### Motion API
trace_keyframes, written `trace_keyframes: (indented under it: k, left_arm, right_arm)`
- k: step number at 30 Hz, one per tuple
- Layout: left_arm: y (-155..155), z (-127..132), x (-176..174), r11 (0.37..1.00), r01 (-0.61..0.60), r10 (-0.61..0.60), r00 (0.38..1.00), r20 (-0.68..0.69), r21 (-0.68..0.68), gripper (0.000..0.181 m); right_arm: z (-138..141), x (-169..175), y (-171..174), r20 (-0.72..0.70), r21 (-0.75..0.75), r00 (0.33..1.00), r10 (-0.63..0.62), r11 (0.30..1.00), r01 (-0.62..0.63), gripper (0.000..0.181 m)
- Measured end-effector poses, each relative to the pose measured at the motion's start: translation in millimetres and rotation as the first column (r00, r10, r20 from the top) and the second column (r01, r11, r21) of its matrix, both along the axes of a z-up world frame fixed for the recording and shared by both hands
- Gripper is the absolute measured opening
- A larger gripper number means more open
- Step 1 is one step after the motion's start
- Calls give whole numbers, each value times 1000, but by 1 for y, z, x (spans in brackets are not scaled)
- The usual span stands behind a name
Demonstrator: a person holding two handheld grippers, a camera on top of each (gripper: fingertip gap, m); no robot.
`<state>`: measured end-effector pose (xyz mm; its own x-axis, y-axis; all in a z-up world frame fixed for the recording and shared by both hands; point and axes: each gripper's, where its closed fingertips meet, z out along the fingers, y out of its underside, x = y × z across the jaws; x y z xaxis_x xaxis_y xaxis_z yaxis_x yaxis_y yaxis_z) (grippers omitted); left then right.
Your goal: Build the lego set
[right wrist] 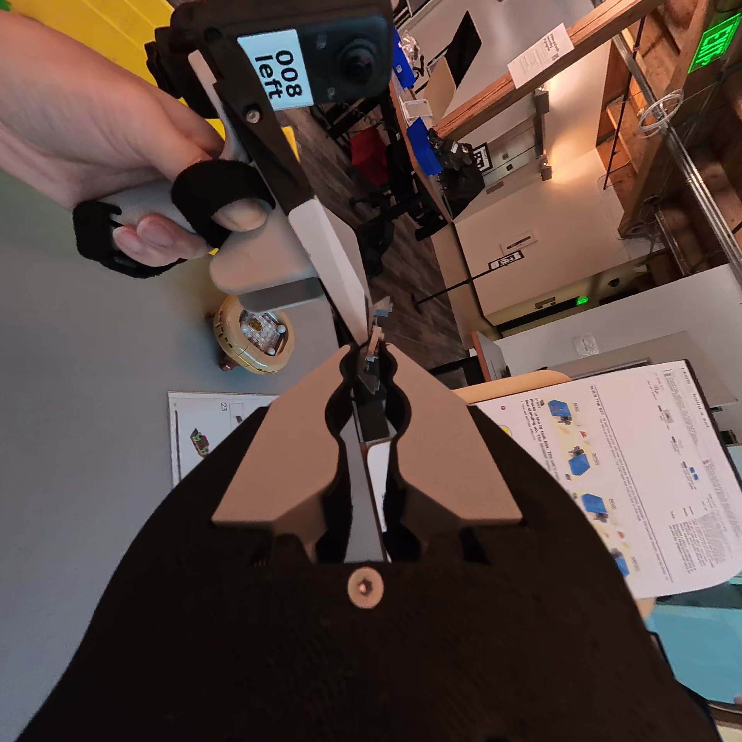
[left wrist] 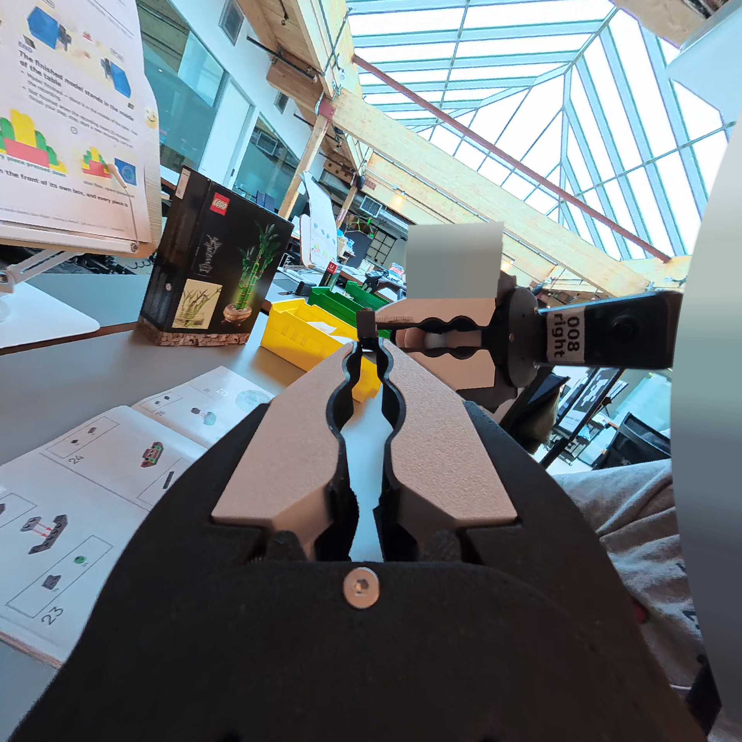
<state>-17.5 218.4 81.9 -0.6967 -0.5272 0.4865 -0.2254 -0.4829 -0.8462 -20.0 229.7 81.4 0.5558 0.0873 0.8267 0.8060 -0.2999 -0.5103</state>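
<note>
The open instruction booklet (left wrist: 100,482) lies on the table (left wrist: 60,381) at near left. The set box (left wrist: 213,265) stands upright farther back on the table. The instruction sheet on its stand (left wrist: 72,120) is left of the box. A bin (left wrist: 305,333) sits right of the box, with a second bin (left wrist: 333,301) behind it. The round built base (right wrist: 253,335) rests on the table near the booklet.

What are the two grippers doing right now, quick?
Left gripper: shut on a small black piece.
Right gripper: shut on a small dark piece, tip to tip with the left.
</note>
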Motion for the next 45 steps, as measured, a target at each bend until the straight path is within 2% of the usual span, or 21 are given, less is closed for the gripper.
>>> trace_keyframes:
  k: [4,8,28,41,45]
  left_arm:
    - [-3,-4,2,999,7,-7,1000,0,33,5]
    - [-2,-7,5,997,-19,19,1000,-2,74,5]
    - [6,-8,11,996,-70,71,997,-14,62,5]
    - [0,-11,10,996,-25,27,999,-26,80,5]
    - [6,-7,13,993,-57,59,998,-19,106,20]
  right_arm:
    - [-4,1,-3,-55,-24,998,26,999,-27,8]
    - [-6,4,-2,-27,-20,999,21,1000,-22,8]
    - [-12,10,8,57,-10,997,-43,999,44,13]
    - [-14,12,2,74,-37,997,-35,999,38,9]
    - [-13,16,-1,80,-45,996,-46,998,50,7]
